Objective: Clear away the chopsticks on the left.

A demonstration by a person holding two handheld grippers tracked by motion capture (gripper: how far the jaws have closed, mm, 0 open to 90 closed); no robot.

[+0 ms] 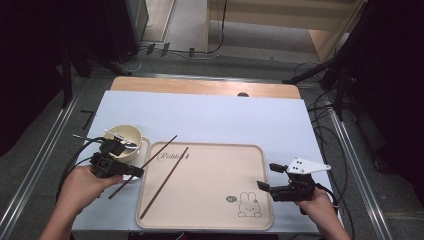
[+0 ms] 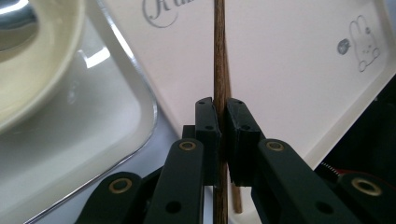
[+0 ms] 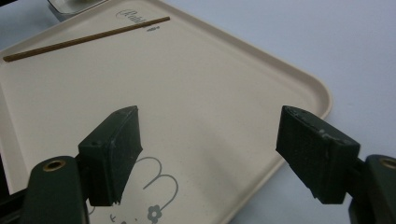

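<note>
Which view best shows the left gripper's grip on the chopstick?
The left gripper view: the left gripper is shut on the held chopstick, pads pressed against its sides. The high view shows it small, slanting beside the tray. The right gripper view shows another chopstick.

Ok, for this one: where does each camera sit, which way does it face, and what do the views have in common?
High view: above the person's side, looking forward and down on the table; both forearms enter from the bottom, left gripper and right gripper.
Left gripper view: rides the left gripper, looking along its jaws shut on a chopstick, over the tray and a bowl.
Right gripper view: rides the right gripper, jaws open, above the tray's rabbit corner.
Shared: all three show the tray; high and right gripper views show the second chopstick lying on it.
</note>
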